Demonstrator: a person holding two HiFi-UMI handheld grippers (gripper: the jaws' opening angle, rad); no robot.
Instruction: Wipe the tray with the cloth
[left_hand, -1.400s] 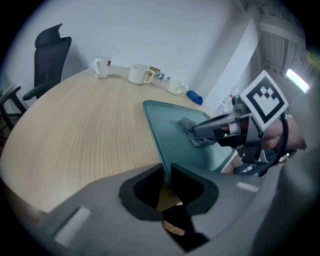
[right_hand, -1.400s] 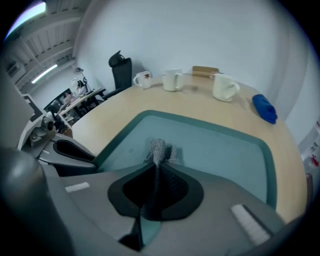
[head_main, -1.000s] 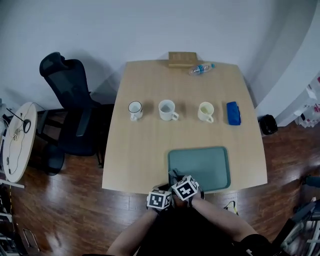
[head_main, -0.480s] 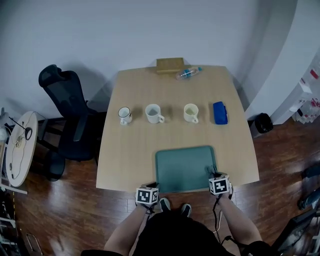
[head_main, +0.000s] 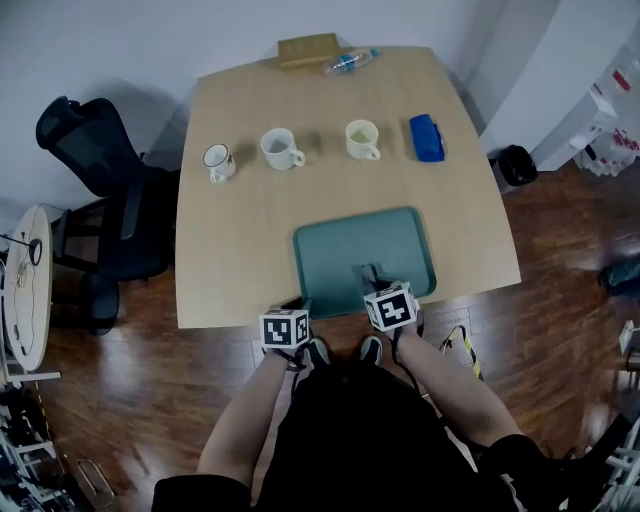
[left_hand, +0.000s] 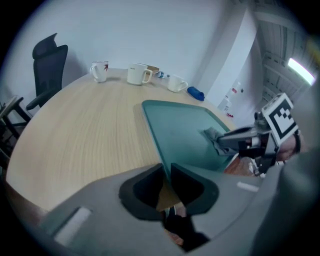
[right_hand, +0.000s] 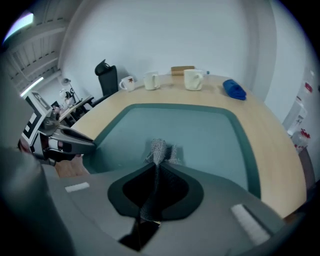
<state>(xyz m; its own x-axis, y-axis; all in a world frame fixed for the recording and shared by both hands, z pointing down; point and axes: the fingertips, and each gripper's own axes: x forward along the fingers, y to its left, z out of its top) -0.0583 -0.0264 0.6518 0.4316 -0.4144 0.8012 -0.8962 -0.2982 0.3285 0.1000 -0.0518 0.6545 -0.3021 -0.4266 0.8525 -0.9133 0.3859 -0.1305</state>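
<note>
Head view: the teal tray (head_main: 340, 250) lies at the table's (head_main: 230, 260) near edge. The left gripper (head_main: 296, 305) is at its near-left corner, the right gripper (head_main: 369, 275) over its near part.
Left gripper view: the fingers (left_hand: 145, 185) clamp the tray's rim.
Right gripper view: the fingers (right_hand: 172, 187) pinch the grey cloth (right_hand: 159, 149), which rests on the tray.

Left gripper (left_hand: 166, 167) is clamped on the near rim of the teal tray (left_hand: 175, 125), jaws almost together with the edge running right between them. The tray stretches away ahead across the wooden table (left_hand: 75, 130). Off to the tool's right, the right gripper (left_hand: 219, 143) reaches in over the tray with the grey cloth (left_hand: 212, 134) bunched at its tips, and far ahead three mugs (left_hand: 137, 74) line up, a black chair (left_hand: 47, 65) out left.
</note>
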